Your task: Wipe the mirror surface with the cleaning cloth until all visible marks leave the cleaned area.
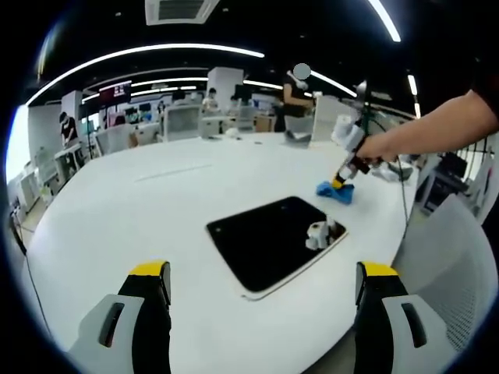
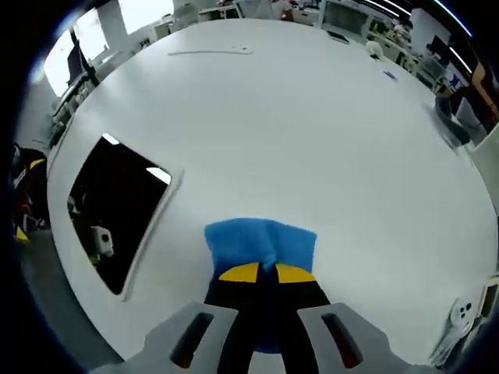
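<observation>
Right gripper pressed together on the blue cloth on the white table, mirror flat near the table's edge, left of the cloth and apart from it, left gripper spread wide above the near edge, short of the mirror

A plain blue cleaning cloth lies on a plain white worktop beside a dark mirror with a pale rim; each black claw carries yellow tips, its housing grey.
</observation>
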